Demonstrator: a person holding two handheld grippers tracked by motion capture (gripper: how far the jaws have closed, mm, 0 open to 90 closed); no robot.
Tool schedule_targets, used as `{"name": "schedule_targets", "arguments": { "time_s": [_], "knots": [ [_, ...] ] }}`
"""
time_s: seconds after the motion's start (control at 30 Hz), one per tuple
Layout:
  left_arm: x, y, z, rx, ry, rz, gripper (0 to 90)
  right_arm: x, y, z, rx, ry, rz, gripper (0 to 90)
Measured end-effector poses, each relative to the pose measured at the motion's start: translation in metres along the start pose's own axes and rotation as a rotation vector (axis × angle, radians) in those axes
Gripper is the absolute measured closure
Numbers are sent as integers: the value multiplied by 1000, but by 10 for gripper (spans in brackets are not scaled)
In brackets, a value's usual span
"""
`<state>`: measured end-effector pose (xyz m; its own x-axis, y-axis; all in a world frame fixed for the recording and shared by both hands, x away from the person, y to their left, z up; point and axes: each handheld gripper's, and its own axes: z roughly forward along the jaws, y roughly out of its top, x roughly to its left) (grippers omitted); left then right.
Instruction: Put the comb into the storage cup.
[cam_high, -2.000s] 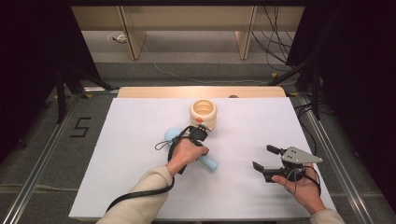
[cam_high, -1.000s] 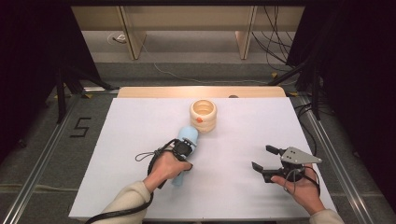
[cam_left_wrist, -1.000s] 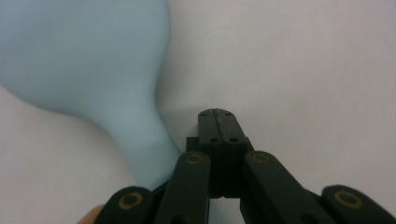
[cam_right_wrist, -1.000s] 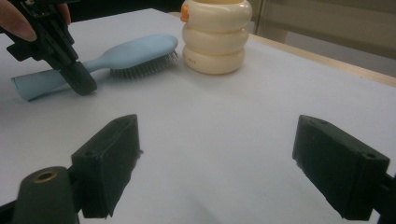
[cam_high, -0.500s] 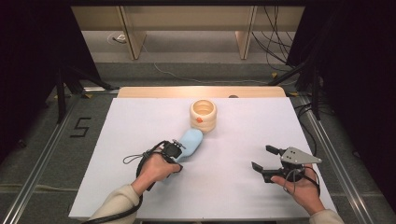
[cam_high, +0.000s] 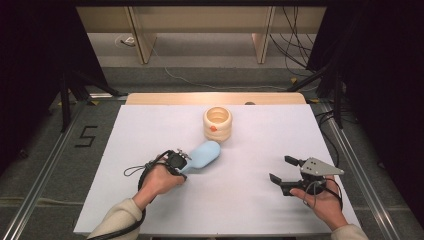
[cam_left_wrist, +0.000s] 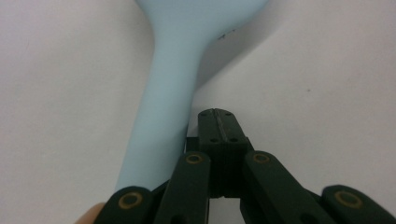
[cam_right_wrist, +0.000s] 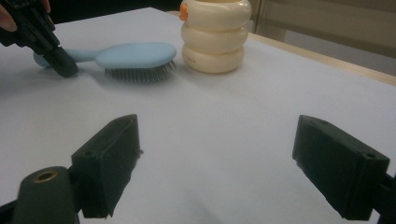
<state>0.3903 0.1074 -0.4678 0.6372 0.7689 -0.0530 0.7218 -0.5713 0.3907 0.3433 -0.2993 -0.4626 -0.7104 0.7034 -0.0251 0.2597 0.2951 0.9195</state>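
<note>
My left gripper (cam_high: 176, 161) clenched empty – tips beside the one blue hairbrush (cam_high: 202, 154)'s handle | right gripper (cam_high: 285, 176) released, idle | one cream holder (cam_high: 218, 123) near brush | brush swung since earlier, head now toward holder.

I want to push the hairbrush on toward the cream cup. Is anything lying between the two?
Nothing visible lies between them. The hairbrush rests bristles down on the white table, its head pointing at the cup, with only bare table in the short gap.
</note>
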Motion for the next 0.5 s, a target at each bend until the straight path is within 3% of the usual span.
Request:
{"name": "schedule_targets", "arguments": {
  "time_s": [0.13,0.4,0.5],
  "knots": [
    [2,-3,-1,-9,19,9,899,0,0,0,2,-1,-1,160],
    [3,-8,-3,-35,20,44,898,1,0,0,1,0,-1,160],
    [3,-11,-3,-39,13,37,896,0,0,1,1,0,-1,160]
  ]
}}
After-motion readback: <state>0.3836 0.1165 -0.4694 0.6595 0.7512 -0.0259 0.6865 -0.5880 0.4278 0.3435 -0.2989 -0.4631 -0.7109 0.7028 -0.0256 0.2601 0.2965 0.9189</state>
